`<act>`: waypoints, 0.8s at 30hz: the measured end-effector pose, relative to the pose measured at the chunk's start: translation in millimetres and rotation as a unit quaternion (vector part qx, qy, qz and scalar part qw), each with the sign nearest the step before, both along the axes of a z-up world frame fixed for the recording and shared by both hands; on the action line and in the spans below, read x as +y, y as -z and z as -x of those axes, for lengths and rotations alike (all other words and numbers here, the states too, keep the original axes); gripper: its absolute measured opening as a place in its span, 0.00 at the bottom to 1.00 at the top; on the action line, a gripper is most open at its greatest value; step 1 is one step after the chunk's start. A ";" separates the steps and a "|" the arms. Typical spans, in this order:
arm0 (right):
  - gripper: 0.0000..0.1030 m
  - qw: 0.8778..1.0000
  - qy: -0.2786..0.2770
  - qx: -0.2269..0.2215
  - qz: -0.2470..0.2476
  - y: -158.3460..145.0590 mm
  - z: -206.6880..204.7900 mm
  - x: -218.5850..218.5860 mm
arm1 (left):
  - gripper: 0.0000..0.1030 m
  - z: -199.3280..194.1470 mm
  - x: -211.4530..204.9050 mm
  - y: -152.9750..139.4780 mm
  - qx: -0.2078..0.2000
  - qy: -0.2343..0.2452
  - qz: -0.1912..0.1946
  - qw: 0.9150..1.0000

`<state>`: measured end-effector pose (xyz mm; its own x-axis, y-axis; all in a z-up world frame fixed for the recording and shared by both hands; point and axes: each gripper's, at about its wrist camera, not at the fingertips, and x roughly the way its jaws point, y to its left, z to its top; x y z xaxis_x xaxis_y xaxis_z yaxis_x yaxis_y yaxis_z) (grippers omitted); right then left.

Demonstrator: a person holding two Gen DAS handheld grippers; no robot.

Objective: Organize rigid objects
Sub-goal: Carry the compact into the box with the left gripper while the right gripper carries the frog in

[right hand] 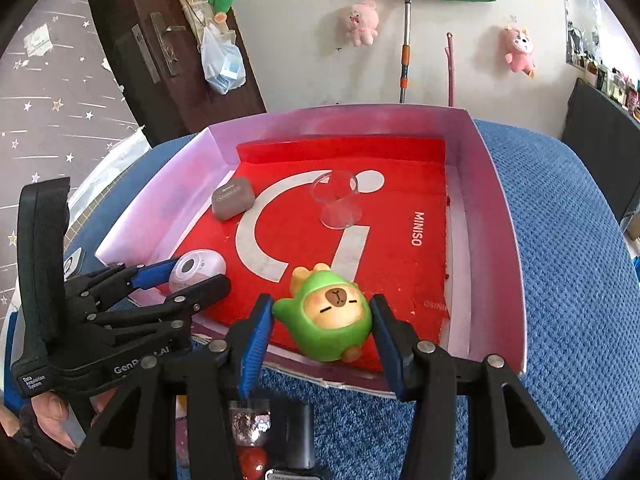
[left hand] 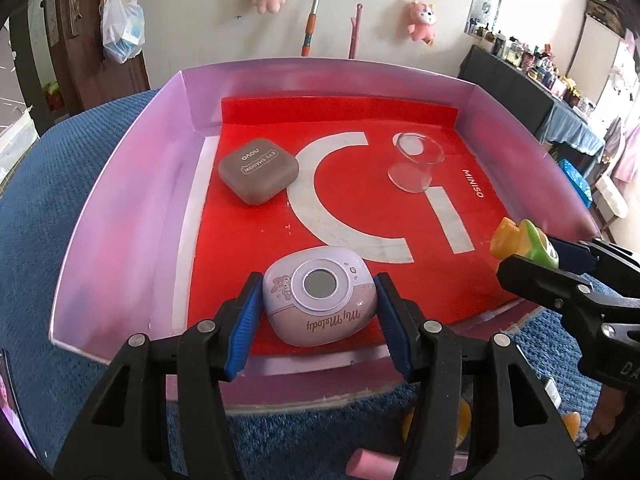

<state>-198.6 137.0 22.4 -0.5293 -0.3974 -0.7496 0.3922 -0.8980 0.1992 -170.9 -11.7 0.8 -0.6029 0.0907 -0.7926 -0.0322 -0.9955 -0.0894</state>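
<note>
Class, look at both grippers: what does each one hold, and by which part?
The left gripper clamps the lilac My Melody case by its two sides. The right gripper clamps the green capybara toy across its body.

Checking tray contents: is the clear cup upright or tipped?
Upright: the clear cup stands on its base on the tray's red liner, rim up.

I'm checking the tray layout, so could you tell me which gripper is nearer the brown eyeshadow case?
Left. The left gripper, holding the lilac case, sits nearer the brown eyeshadow case; the right gripper holds the green toy farther away.
</note>
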 end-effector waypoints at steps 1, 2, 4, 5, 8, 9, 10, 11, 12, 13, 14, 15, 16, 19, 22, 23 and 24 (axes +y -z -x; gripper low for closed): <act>0.50 1.000 0.000 -0.001 -0.001 0.8 1.5 -1.0 | 0.52 1.0 -0.2 0.5 0.000 0.000 0.001 1.000; 0.50 1.000 0.001 -0.003 -0.002 2.1 3.4 -1.8 | 0.52 1.7 -0.6 0.7 0.000 0.001 0.003 1.000; 0.50 1.000 0.000 -0.007 -0.002 3.9 6.0 -3.1 | 0.52 3.5 -2.1 1.0 0.000 0.001 0.007 1.000; 0.50 1.000 0.000 -0.007 -0.003 5.1 7.2 -4.1 | 0.52 4.5 -3.6 1.2 -0.001 0.000 0.007 1.000; 0.50 1.000 0.000 -0.009 -0.007 8.6 10.3 -6.8 | 0.52 8.0 -8.2 2.0 -0.003 -0.004 0.008 1.000; 0.50 1.000 -0.001 -0.011 -0.007 9.6 12.1 -8.2 | 0.52 9.8 -9.0 2.1 -0.004 -0.004 0.009 1.000; 0.50 1.000 -0.001 -0.012 -0.007 10.1 13.6 -9.1 | 0.52 12.1 -10.1 2.3 -0.004 -0.006 0.011 1.000; 0.50 1.000 -0.001 -0.012 -0.008 10.7 15.7 -10.7 | 0.52 15.1 -10.8 2.3 -0.005 -0.007 0.011 1.000; 0.50 1.000 -0.002 -0.012 -0.010 11.3 18.4 -13.0 | 0.52 17.0 -12.2 2.7 -0.005 -0.009 0.011 1.000; 0.50 1.000 -0.002 -0.013 -0.012 12.0 20.5 -14.7 | 0.52 19.4 -13.6 2.8 -0.005 -0.010 0.011 1.000; 0.50 1.000 -0.003 -0.014 -0.013 12.5 22.7 -16.5 | 0.52 21.8 -14.7 2.9 -0.006 -0.011 0.011 1.000; 0.50 1.000 -0.004 -0.013 -0.016 12.9 25.1 -18.5 | 0.52 23.6 -15.7 3.0 -0.006 -0.012 0.012 1.000; 0.50 1.000 -0.004 -0.012 -0.019 13.3 27.6 -20.4 | 0.52 26.0 -16.7 3.4 -0.006 -0.014 0.014 1.000; 0.50 1.000 -0.002 -0.011 -0.024 15.1 35.4 -23.7 | 0.52 33.3 -18.2 4.3 -0.006 -0.019 0.020 1.000; 0.50 1.000 0.002 -0.013 -0.028 17.9 44.1 -25.5 | 0.52 38.6 -20.2 4.5 -0.007 -0.021 0.022 1.000; 0.50 0.999 0.003 -0.014 -0.029 18.9 46.6 -26.0 | 0.52 39.8 -20.7 4.6 -0.007 -0.021 0.022 1.000; 0.50 0.999 0.004 -0.015 -0.030 20.1 49.0 -26.5 | 0.52 40.6 -20.5 4.5 -0.008 -0.021 0.023 0.999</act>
